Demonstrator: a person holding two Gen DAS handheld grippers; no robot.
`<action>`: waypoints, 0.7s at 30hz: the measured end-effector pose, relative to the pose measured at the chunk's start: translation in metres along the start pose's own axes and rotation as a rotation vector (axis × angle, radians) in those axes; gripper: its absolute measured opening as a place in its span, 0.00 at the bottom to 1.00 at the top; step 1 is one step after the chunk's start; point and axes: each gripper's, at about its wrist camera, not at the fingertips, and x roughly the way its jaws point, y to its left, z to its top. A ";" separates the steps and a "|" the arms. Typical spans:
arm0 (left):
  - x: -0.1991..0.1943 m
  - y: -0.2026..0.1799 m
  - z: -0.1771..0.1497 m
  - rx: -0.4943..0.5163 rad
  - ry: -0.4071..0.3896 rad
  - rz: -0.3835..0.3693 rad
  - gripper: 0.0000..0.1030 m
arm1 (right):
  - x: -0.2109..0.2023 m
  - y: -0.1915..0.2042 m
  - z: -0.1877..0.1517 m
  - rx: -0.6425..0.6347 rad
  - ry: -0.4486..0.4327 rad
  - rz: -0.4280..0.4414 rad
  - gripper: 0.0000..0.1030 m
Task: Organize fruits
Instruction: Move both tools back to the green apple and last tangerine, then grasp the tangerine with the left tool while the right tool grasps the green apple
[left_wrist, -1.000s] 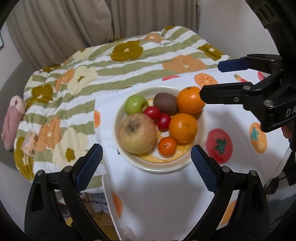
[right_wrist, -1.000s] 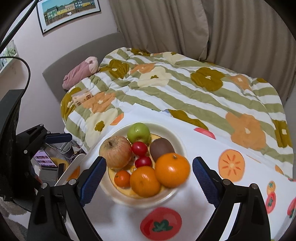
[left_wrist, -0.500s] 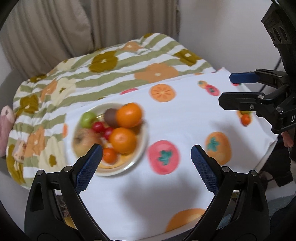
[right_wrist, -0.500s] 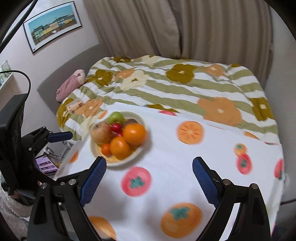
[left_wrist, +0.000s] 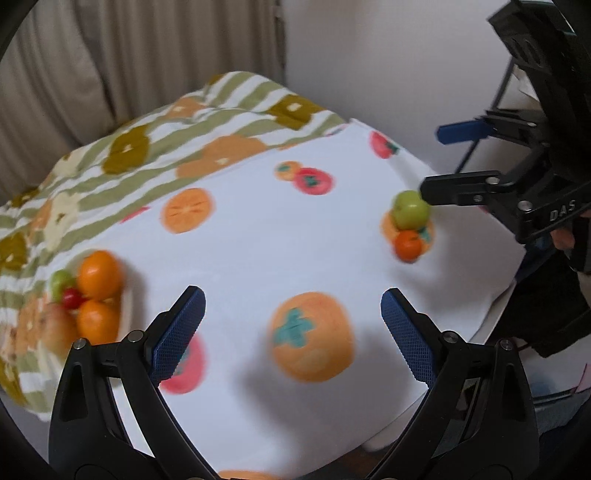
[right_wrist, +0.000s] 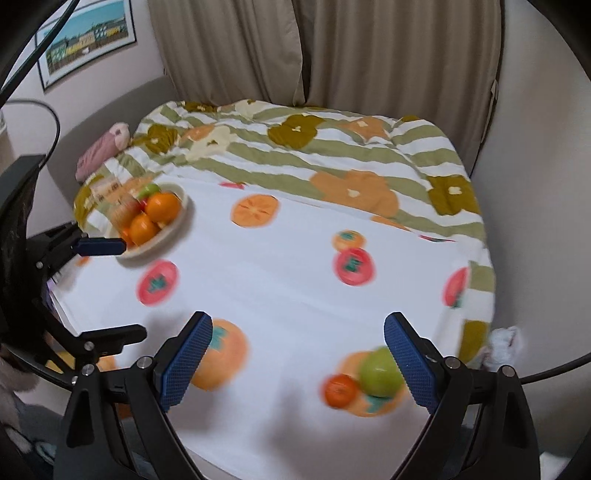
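White fruit-print cloth (right_wrist: 280, 295) bears 1 green apple (right_wrist: 380, 371) beside 1 small tangerine (right_wrist: 340, 390); both jaws spread, empty.

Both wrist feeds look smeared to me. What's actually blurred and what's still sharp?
Left wrist view: tablecloth prints and fruit plate motion-smeared, left gripper crisp. Right wrist view: green apple and small orange soft, right gripper sharp; fisheye bends the edges.

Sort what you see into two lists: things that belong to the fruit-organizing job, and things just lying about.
Job:
- plate of fruit
- loose green apple
- small orange fruit beside it
- left tool, open
- right tool, open

Lying about:
- flowered quilt
- pink cloth
- framed picture
- curtains
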 end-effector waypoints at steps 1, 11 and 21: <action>0.005 -0.007 0.001 0.007 0.001 -0.007 0.98 | 0.001 -0.006 -0.004 -0.011 0.001 0.001 0.91; 0.065 -0.084 0.012 0.158 -0.029 -0.084 0.98 | 0.026 -0.060 -0.038 -0.047 0.017 0.087 0.91; 0.118 -0.115 0.020 0.222 -0.006 -0.131 0.78 | 0.046 -0.074 -0.060 -0.096 0.043 0.091 0.88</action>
